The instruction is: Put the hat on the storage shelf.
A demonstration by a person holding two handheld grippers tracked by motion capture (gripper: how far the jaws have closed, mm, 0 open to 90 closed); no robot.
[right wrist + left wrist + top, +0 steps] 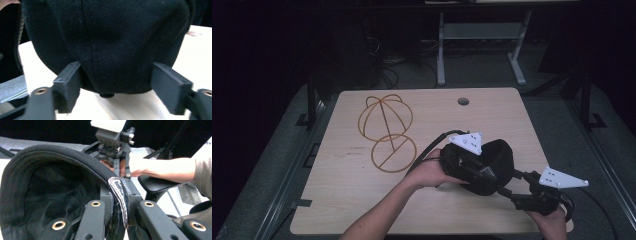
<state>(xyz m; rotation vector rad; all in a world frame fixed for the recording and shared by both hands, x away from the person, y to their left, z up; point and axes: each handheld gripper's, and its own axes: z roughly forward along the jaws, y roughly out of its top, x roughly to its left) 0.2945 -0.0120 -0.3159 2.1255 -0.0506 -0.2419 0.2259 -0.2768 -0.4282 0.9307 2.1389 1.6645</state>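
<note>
On the near right part of the pale wooden surface (362, 200) sits one black fabric cap (497, 165), lifted a little and held between two hand-held tongs. One cap, two tongs, one wire frame and one round hole are the count.

Left tongs (482, 172) grip the cap at its rim: the left gripper view shows the black jaws pressed tight on the folded edge with its pale stitched strip (120, 197), the hollow inside of the cap (50, 195) gaping beside them. Right tongs (512, 187) reach in from the cap's right side; in the right gripper view their two black jaws stand either side of the cap's rounded crown (112, 42), the left jaw touching the cloth, the right one apart from it by a sliver, so they are not clamped on it. A small black button (107, 95) at the crown's seam points down toward the wood.

Each of the tongs carries a grey three-cornered plate, and a black cable (432, 145) curls away from the left one, left of the cap.

Far left of the cap lies one yellow wire frame (387, 132), a dome of hoops joined to a flat ring, well apart from it. Behind the cap, near the far edge, is one round hole (463, 101) in the wood.

Beyond the surface the room is dark, with grey flooring (472, 70), the white legs of another table (441, 50) and loose cables on the floor. Nothing lies between cap and frame
</note>
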